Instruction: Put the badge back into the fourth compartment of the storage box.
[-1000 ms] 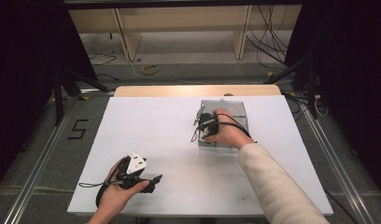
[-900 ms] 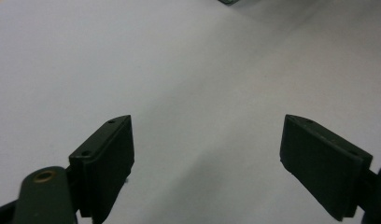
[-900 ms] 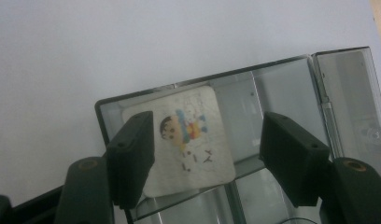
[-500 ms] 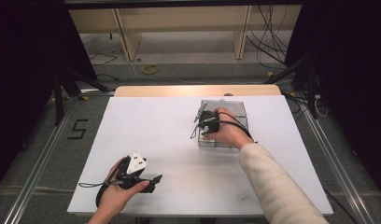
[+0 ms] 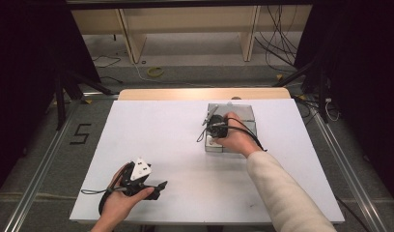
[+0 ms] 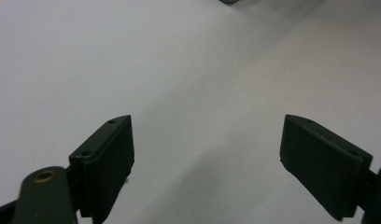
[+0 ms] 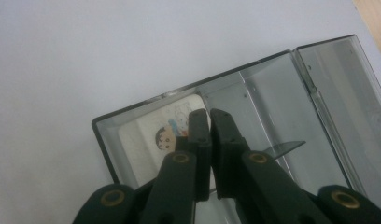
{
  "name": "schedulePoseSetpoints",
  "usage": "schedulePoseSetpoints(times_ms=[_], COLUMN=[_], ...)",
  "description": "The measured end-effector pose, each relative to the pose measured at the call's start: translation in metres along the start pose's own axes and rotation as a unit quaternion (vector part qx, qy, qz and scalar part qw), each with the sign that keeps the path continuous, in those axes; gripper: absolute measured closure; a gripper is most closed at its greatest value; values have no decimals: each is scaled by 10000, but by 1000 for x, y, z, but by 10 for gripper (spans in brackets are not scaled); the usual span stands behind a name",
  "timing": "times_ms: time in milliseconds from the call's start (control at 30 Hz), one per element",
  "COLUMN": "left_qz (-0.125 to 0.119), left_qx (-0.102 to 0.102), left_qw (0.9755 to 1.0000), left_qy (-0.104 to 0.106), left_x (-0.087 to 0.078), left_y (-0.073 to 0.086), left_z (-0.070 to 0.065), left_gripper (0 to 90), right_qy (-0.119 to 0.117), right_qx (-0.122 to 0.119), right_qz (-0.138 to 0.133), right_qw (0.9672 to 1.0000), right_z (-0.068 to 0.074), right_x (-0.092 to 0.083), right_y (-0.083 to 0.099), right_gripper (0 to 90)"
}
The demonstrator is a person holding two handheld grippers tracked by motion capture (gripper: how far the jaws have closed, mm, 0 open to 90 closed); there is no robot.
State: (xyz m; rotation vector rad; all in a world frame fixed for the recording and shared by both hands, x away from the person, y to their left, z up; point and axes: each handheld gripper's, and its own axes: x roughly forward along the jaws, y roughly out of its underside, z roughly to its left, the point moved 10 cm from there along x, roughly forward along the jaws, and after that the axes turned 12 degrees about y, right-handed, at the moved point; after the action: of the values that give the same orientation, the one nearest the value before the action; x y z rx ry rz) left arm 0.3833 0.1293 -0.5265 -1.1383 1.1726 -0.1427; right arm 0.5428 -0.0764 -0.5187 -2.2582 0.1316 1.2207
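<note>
White tabletop (image 5: pixel 175 145) with dark curtains either side and a cabled floor behind, pretty bare setup. Toward the far right of it sits a clear smoky plastic case (image 7: pixel 272 93), lid (image 7: pixel 347 107) flipped open and lying flat beside the tray. Inside, at one end, there's a small white card with a cartoon face (image 7: pixel 167 128). The right gripper (image 7: pixel 208 116) is dipped into the case right over that card, jaws pressed together, and I can't tell if anything is pinched between them. Way off at the near left edge, the left gripper (image 5: pixel 159 186) rests low over bare tabletop, jaws wide apart, nothing between them.
</note>
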Motion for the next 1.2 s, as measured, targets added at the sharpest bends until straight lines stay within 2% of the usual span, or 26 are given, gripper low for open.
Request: schedulePoseSetpoints(times_ms=[67, 200, 300, 433, 633, 867, 1000, 1133, 1200], left_qz=[12, 26, 36, 46, 41, 55, 69, 63, 64], left_qx=[9, 14, 26, 22, 18, -1, 15, -5, -9], left_qw=[10000, 10000, 10000, 10000, 10000, 10000, 10000, 10000, 10000], left_qy=[3, 0, -7, -9, -10, -15, -21, -4, -6], left_x=[0, 0, 1, 1, 1, 0, 0, 1, 1], left_y=[0, 0, 0, 1, 1, 2, 2, 2, 2], left_z=[0, 0, 0, 0, 0, 0, 1, 0, 0], left_gripper=[172, 172, 172, 172, 172, 172, 172, 172, 172], right_qy=[-30, -36, -110, -98, -149, -293, -278, -319, -307], right_qx=[286, 655, 975, 1111, 1429, 1885, 1924, 2046, 2057], right_qz=[-86, -296, -353, -476, -585, -804, -917, -1044, -1064], right_qw=[9996, 9974, 9945, 9926, 9879, 9783, 9766, 9727, 9723], right_z=[0, -2, 0, -1, -2, -1, 0, 3, 4], right_x=[-2, -6, -10, -13, -21, -36, -46, -56, -59], right_y=[2, 9, 15, 20, 27, 34, 39, 45, 49], right_gripper=[871, 835, 801, 773, 716, 617, 555, 499, 470])
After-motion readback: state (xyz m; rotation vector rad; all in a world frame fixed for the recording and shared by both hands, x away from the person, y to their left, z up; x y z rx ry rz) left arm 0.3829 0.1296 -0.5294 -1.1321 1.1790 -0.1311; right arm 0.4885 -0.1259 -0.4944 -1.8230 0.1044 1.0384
